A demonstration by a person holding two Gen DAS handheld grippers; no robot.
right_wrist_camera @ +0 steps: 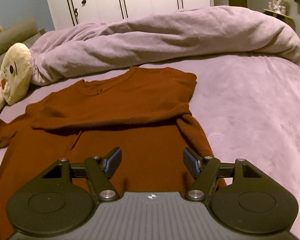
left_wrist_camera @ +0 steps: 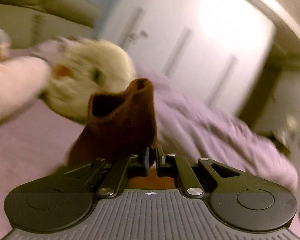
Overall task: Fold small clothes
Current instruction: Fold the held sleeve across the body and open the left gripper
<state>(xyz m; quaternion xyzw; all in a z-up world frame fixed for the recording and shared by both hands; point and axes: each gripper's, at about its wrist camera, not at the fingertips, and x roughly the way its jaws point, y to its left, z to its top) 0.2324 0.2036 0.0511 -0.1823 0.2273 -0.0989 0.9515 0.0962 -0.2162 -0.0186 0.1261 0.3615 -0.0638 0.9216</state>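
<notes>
**A:** Where is the garment right now?

**B:** The rust-brown ribbed knit sweater (right_wrist_camera: pixel 118 120) lies spread on the bed with the lilac plush cover (right_wrist_camera: pixel 250 110), neckline toward the rumpled lilac duvet (right_wrist_camera: pixel 170 36). One sleeve is already laid across the chest. The other sleeve (left_wrist_camera: pixel 122 120) is off the bed, its open cuff standing up in front of the left camera.

**A:** Held by what?

**B:** The left gripper (left_wrist_camera: pixel 152 160). Its fingers are pressed together with the knit pinched between them. The left view is badly blurred, so I can't say how deep the bite is.

**A:** And the other one?

**B:** The right gripper (right_wrist_camera: pixel 152 162) hangs above the sweater's lower body, fingers spread wide, nothing between them and not visibly touching the cloth.

**A:** How will that knit behave?

**B:** I'd judge it soft, limp and light, with some stretch. It will drape and sag from any single pinch, and the ribbing should give the pads decent friction. A hold near the cuff looks sensible for laying the sleeve over; for the body fold I'd take the hem at its corners.

**A:** Anything in the way?

**B:** A round cream plush toy with a stitched face (right_wrist_camera: pixel 16 72) lies near the sweater's shoulder, close to the raised sleeve.
</notes>
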